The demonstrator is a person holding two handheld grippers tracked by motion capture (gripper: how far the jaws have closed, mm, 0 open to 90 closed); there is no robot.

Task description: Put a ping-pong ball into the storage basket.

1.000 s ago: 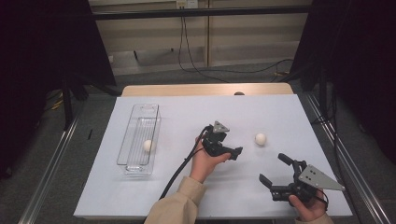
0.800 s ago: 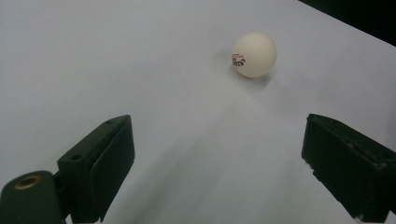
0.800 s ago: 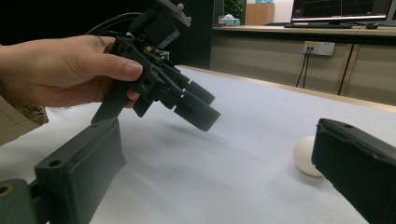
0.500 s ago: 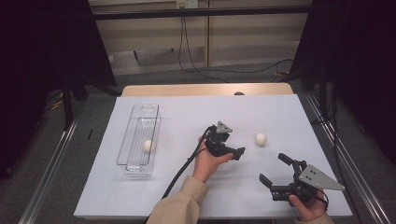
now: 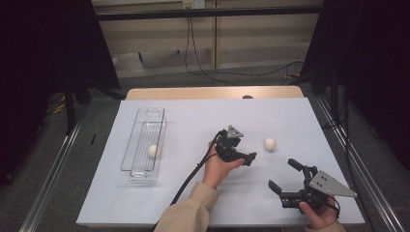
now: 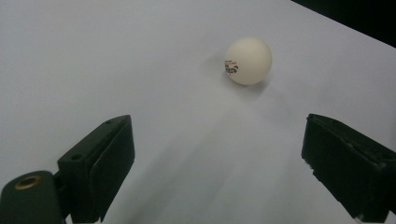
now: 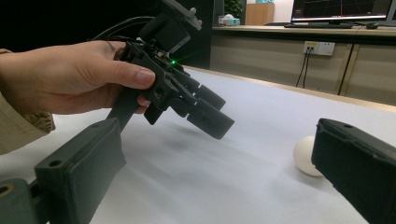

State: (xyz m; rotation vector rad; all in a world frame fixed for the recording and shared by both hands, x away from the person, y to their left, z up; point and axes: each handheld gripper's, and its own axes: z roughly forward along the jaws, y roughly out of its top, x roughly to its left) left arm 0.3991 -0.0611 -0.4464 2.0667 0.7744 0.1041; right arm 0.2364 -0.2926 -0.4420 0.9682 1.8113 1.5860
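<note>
High view: one white ball (image 5: pixel 153 150) is being held in a clear, oblong plastic bin (image 5: pixel 131 154) near the table's (image 5: pixel 193 116) left edge. A second smooth round ball (image 5: pixel 270 144) is lying bare toward the right edge, just beyond the left gripper (image 5: pixel 244 157).

Left gripper view: jaws are being kept wide apart, empty, levelled at the printed ball (image 6: pixel 248 61).

Right gripper view: the right gripper (image 7: pixel 224 163) is being held low, jaws spread, nothing clasped.
</note>
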